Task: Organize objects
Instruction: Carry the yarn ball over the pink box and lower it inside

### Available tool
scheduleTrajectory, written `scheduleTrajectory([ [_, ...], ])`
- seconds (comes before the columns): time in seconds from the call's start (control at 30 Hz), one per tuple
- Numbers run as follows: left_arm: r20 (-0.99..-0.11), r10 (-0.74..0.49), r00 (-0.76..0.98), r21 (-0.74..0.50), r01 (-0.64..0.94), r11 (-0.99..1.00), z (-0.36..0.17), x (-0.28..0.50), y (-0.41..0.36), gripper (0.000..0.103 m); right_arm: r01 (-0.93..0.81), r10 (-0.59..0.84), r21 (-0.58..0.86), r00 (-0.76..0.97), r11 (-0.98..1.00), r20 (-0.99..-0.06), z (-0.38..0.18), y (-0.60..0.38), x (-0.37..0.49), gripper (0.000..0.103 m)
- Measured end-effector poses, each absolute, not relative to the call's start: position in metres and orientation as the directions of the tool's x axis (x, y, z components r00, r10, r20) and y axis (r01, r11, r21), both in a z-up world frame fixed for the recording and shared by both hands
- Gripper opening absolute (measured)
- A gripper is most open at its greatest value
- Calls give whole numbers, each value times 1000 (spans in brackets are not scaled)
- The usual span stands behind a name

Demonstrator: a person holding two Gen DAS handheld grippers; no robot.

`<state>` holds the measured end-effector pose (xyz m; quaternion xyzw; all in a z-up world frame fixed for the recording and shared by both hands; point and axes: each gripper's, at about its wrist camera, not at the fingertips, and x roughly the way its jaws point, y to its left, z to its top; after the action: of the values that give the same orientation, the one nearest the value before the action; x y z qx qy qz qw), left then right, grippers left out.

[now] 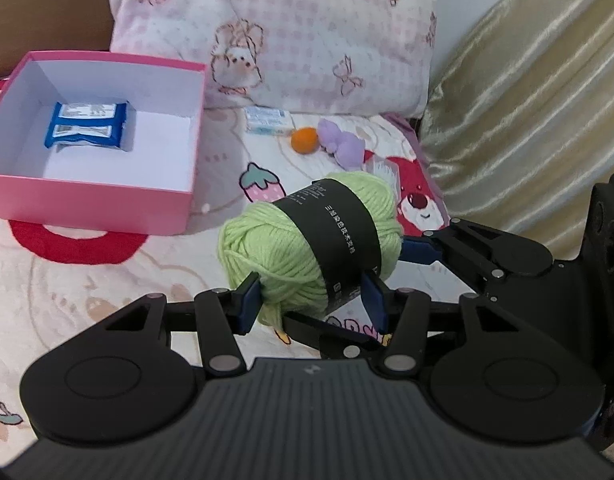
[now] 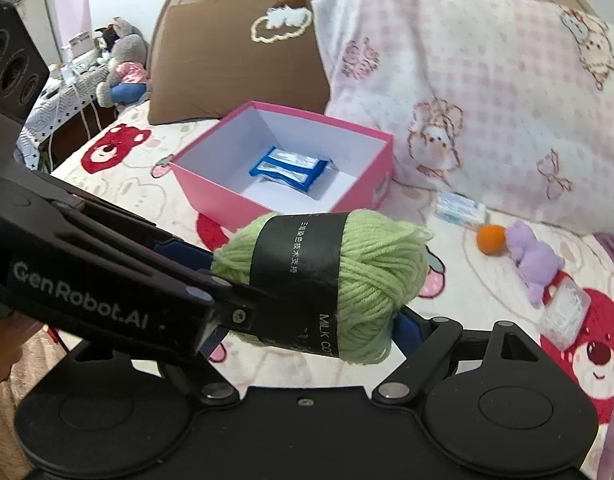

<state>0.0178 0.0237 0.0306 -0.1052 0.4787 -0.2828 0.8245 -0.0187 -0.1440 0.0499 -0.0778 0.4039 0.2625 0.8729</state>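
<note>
While my left claw (image 1: 313, 300) clamps its blue pads on the green yarn skein (image 1: 311, 240) above the bed (image 1: 107, 292), my right claw (image 2: 303, 312) has its jaws spread around the skein's far end, one pad close beside it; I cannot tell if it touches. Beyond sits the pink box (image 1: 87, 200) holding a blue packet (image 1: 89, 126). An orange ball (image 1: 305, 141), purple toy (image 1: 343, 146) and tissue pack (image 1: 267, 121) lie near the pillow (image 1: 307, 32).
</note>
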Motion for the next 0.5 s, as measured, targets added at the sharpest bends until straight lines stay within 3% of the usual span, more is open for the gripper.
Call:
scheduleTrajectory([
  [0.5, -702, -565, 434, -445, 352, 823, 54, 29, 67, 51, -579, 423, 46, 536, 814, -731, 74, -102, -9, 88],
])
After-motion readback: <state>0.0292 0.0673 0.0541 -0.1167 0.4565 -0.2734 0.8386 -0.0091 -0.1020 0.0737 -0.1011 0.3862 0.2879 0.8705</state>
